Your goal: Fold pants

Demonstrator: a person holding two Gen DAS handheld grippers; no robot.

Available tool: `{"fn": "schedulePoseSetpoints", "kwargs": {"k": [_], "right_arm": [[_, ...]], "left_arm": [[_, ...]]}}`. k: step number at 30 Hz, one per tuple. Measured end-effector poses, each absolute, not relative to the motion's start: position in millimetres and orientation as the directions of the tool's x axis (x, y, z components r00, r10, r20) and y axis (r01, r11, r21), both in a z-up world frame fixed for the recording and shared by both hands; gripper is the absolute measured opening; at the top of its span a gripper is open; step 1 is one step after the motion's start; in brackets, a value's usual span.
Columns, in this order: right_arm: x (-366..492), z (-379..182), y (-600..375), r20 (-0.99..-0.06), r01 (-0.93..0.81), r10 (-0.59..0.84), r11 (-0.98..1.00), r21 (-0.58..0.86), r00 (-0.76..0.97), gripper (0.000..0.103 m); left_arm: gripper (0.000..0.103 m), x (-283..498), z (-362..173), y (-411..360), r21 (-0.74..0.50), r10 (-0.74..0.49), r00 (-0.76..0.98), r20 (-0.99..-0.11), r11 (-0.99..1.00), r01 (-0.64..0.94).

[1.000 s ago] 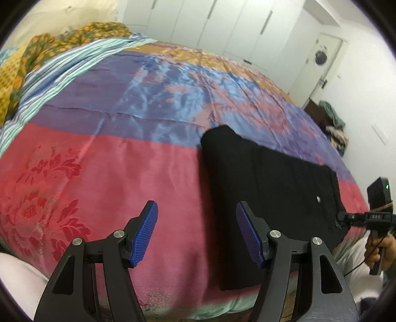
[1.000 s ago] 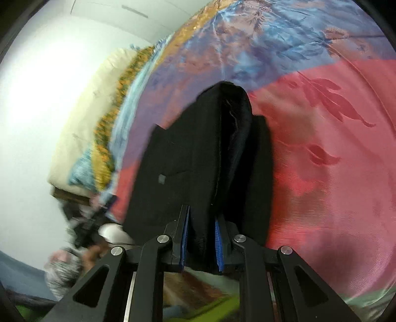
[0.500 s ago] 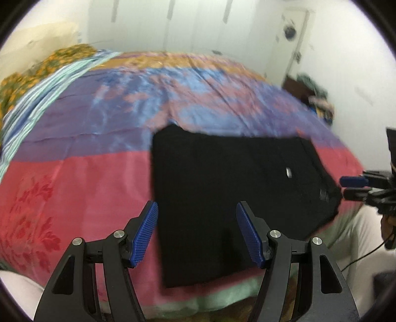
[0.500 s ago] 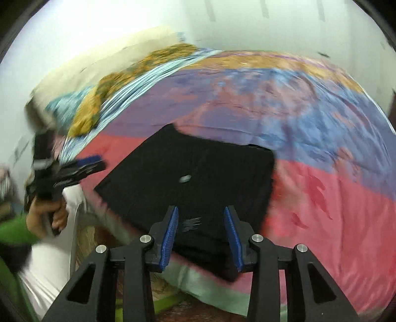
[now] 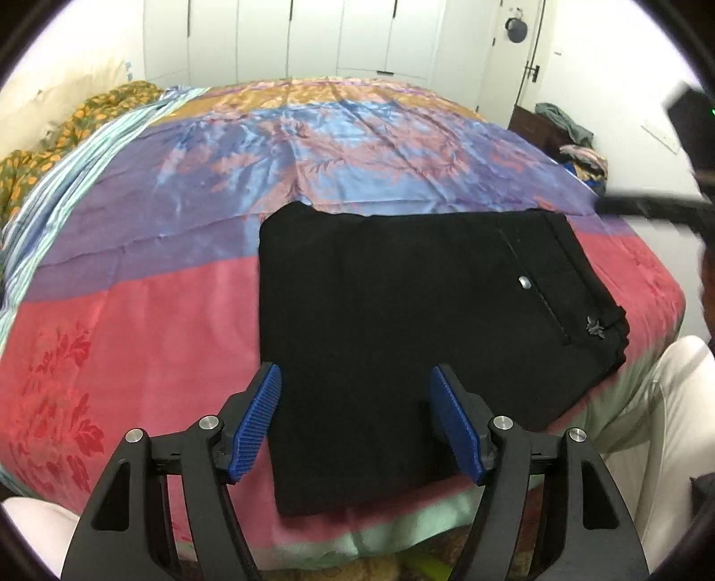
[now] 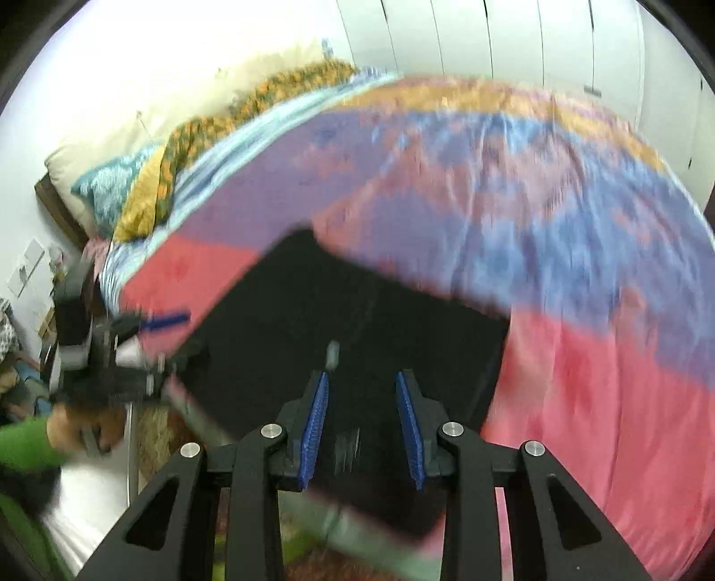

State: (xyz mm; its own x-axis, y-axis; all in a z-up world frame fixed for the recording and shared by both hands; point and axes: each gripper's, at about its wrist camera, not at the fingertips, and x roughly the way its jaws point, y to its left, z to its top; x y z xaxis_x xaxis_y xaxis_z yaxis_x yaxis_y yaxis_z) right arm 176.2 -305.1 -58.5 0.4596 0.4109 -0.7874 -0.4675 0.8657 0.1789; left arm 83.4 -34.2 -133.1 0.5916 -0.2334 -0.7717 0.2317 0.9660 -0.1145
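Note:
The black pants (image 5: 424, 322) lie folded flat in a rectangle near the front edge of the bed, waistband and silver button (image 5: 523, 281) to the right. My left gripper (image 5: 355, 402) hovers above their left half, jaws wide and still opening, nothing between the pads. In the right wrist view the pants (image 6: 357, 322) appear blurred below my right gripper (image 6: 364, 402). Its jaws stand apart and are closing, with no cloth pinched between them. The left gripper's blue pad (image 6: 167, 321) shows at the left, held by a hand with a green sleeve.
A satin bedspread (image 5: 156, 268) in red, purple, blue and orange bands covers the bed. An orange patterned blanket (image 5: 89, 111) lies at its far left. White wardrobe doors (image 5: 357, 35) stand behind. Clothes (image 5: 576, 152) are piled on a dark cabinet at right. A person's white-clad leg (image 5: 661, 402) is beside the bed edge.
My right gripper has let go of the pants' fold it was pinching, risen and rolled. My left gripper has shifted right, over the pants, which now lie flat.

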Motion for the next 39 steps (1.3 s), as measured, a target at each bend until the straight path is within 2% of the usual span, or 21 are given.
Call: {"fn": "schedulePoseSetpoints", "kwargs": {"k": [3,7,9,13,17,24,29,31,39], "right_arm": [[205,-76,-299,-0.795,-0.445,0.398,0.877,0.184,0.457,0.031],[231,-141,-302,-0.884,-0.368,0.299,0.916,0.161,0.358,0.031],[227,-153,-311,-0.880,-0.339,0.307,0.923,0.182,0.362,0.028],[217,-146,-316,-0.860,-0.315,0.320,0.928,0.201,0.396,0.028],[192,-119,-315,-0.835,-0.353,0.326,0.920,0.172,0.443,0.028],[137,-85,-309,-0.782,-0.425,0.413,0.880,0.210,0.467,0.028],[117,-117,-305,-0.822,-0.415,0.396,0.883,0.219,0.409,0.029],[116,-135,-310,-0.827,-0.382,0.414,0.885,0.267,0.380,0.029],[114,-133,-312,-0.824,-0.384,0.413,0.885,0.263,0.388,0.029]], "left_arm": [[0.072,83,-141,-36,-0.100,-0.230,0.576,-0.785,0.963,0.249],[0.073,83,-143,-37,-0.091,-0.231,0.573,-0.786,0.960,0.263],[0.075,83,-144,-37,-0.094,-0.233,0.572,-0.786,0.961,0.262],[0.076,81,-145,-38,-0.085,-0.229,0.570,-0.789,0.960,0.268],[0.076,82,-145,-35,-0.101,-0.236,0.568,-0.789,0.961,0.259],[0.078,82,-145,-36,-0.089,-0.227,0.569,-0.790,0.962,0.259],[0.079,82,-146,-37,-0.090,-0.226,0.568,-0.791,0.962,0.258],[0.081,83,-148,-37,-0.088,-0.223,0.564,-0.795,0.963,0.256],[0.084,86,-151,-29,-0.131,-0.239,0.548,-0.801,0.965,0.229]]}}
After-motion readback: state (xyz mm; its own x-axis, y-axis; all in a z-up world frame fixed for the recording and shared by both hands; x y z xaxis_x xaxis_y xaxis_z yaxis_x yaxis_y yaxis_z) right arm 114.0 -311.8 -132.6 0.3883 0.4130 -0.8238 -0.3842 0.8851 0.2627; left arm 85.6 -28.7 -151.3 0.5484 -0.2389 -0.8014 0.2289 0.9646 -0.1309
